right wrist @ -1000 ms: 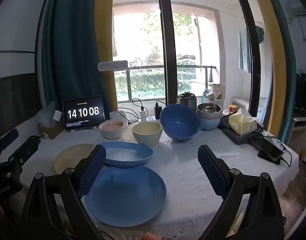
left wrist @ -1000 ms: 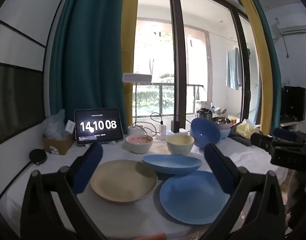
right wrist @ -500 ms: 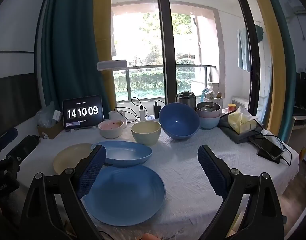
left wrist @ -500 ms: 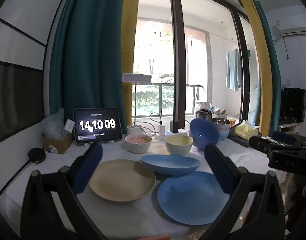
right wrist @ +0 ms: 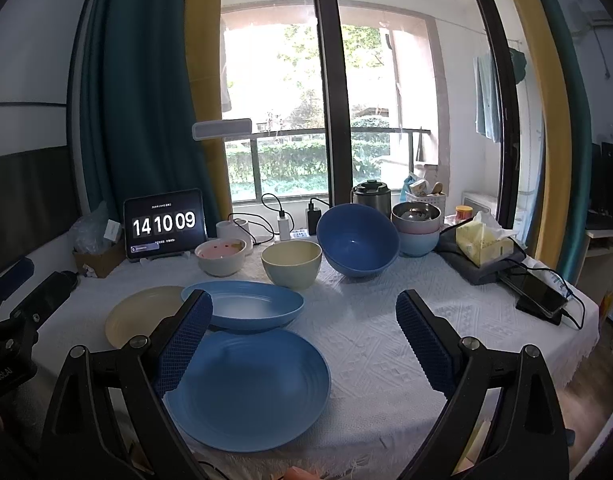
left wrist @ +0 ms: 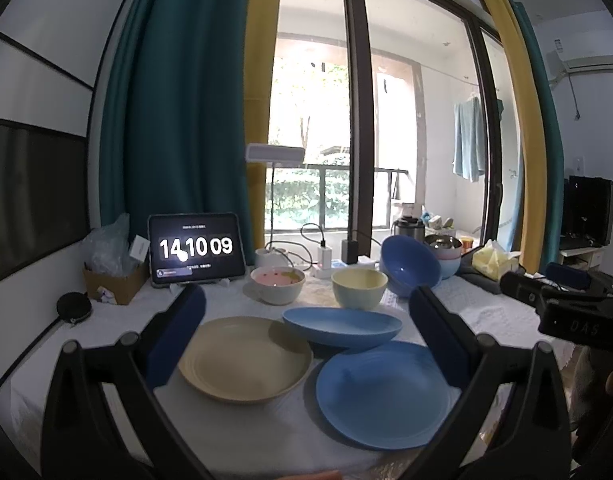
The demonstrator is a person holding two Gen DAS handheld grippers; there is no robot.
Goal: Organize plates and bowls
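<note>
Barely begun: both the left gripper (left wrist: pixel 306 320) and right gripper (right wrist: pixel 302 328) hover spread wide and empty; beige plate (left wrist: pixel 246 360), blue plate (right wrist: pixel 246 388) and oval dish (right wrist: pixel 250 308) lie unstacked between the jaws; bowls (right wrist: pixel 292 262) wait beyond

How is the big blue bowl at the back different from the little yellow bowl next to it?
The big blue bowl is dark blue, and the little yellow bowl is pale yellow. The blue one is wider. The blue one is tipped, showing its inside; the yellow one stands upright. Both look empty and sit on the white tablecloth.
</note>
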